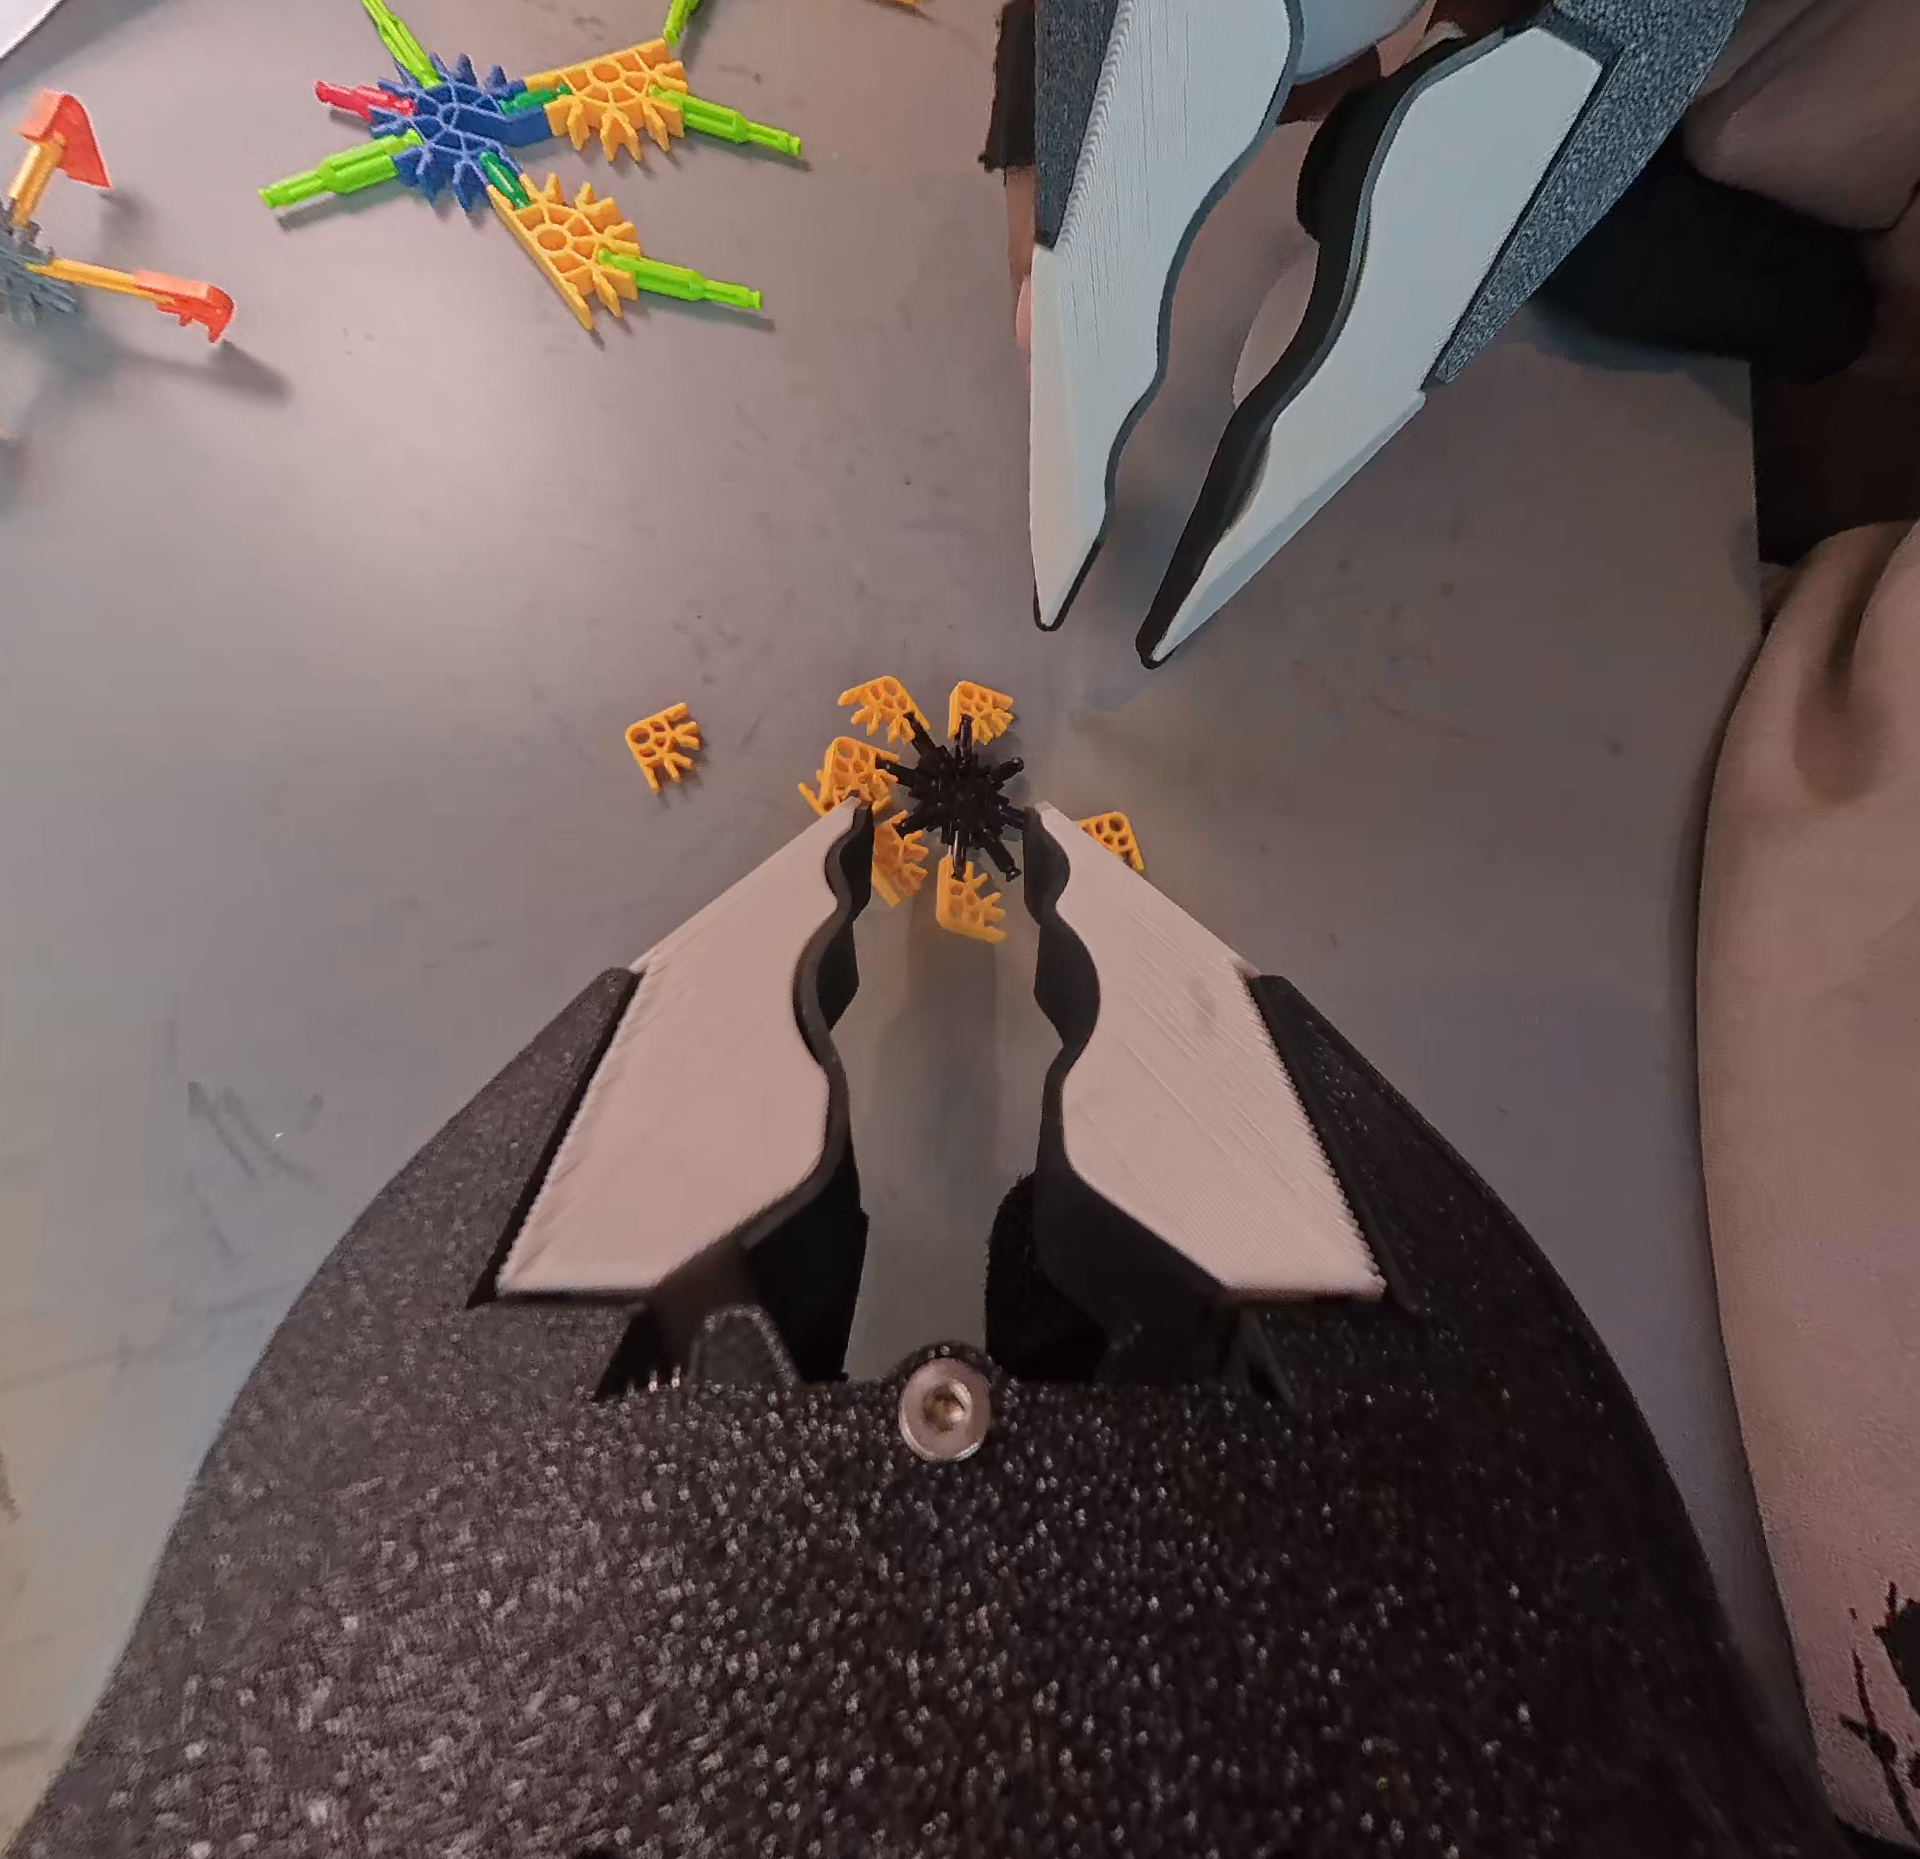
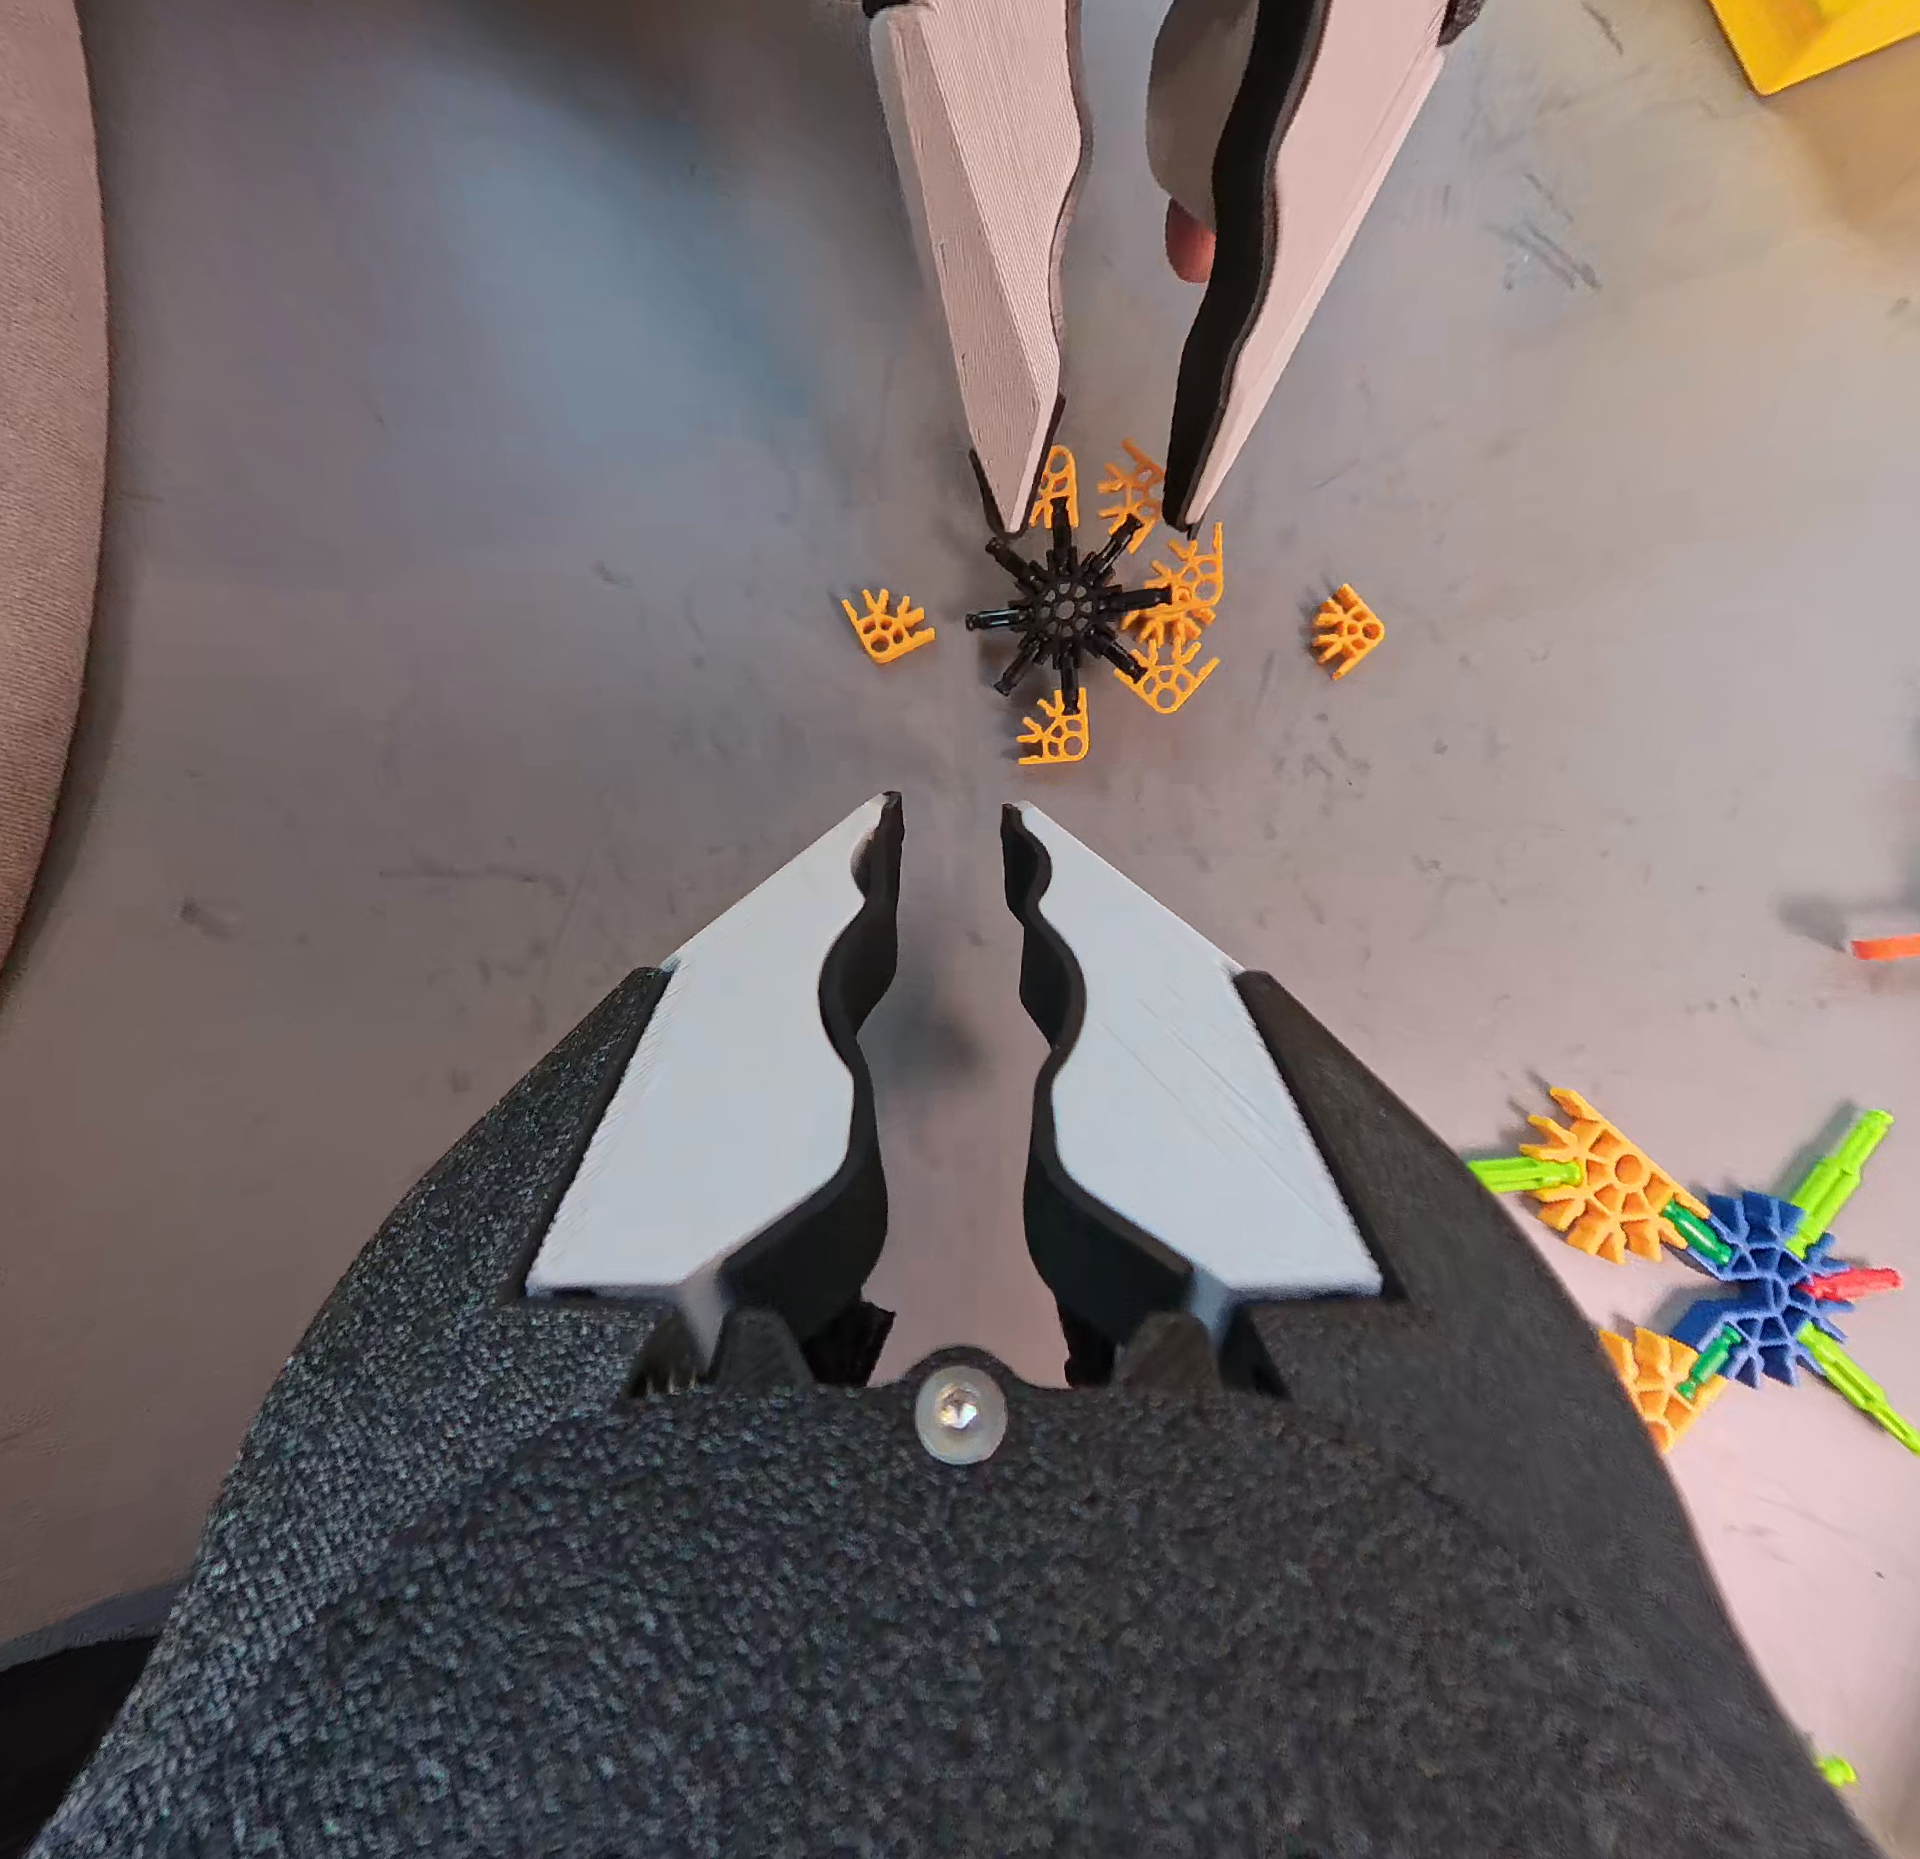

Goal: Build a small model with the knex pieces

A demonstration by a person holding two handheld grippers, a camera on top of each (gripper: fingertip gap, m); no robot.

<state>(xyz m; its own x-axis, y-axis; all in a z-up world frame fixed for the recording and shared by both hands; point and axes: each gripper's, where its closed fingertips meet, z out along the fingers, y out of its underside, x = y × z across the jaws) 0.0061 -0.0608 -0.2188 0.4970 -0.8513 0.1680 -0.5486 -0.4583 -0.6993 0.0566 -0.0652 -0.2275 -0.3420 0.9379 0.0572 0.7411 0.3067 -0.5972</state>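
A black star hub (image 1: 956, 796) with short black rods lies on the grey table (image 1: 416, 666), with several orange connectors on its rods. It also shows in the right wrist view (image 2: 1070, 604). My left gripper (image 1: 948, 812) is open, tips down at the table on either side of the assembly; in the right wrist view the left gripper (image 2: 1093, 519) straddles two orange connectors (image 2: 1130, 490). My right gripper (image 2: 951, 807) is slightly open and empty, a short way from the hub, and appears beyond the hub in the left wrist view (image 1: 1099, 637). Loose orange connectors (image 2: 888, 627) (image 2: 1348, 630) lie either side.
A blue hub assembly (image 1: 457, 131) with green rods and orange connectors lies far left, also seen in the right wrist view (image 2: 1756, 1279). Orange-red pieces (image 1: 177, 297) sit at the left edge. A yellow bin (image 2: 1808, 1) is at one corner. A beige sleeve (image 1: 1818, 978) borders the table. About 6 cm separates my left fingertips from my right. The blue hub assembly (image 1: 457, 131) is about 20 cm from both grippers' fingertips. Look for it in the right wrist view (image 2: 1745, 1269) too.
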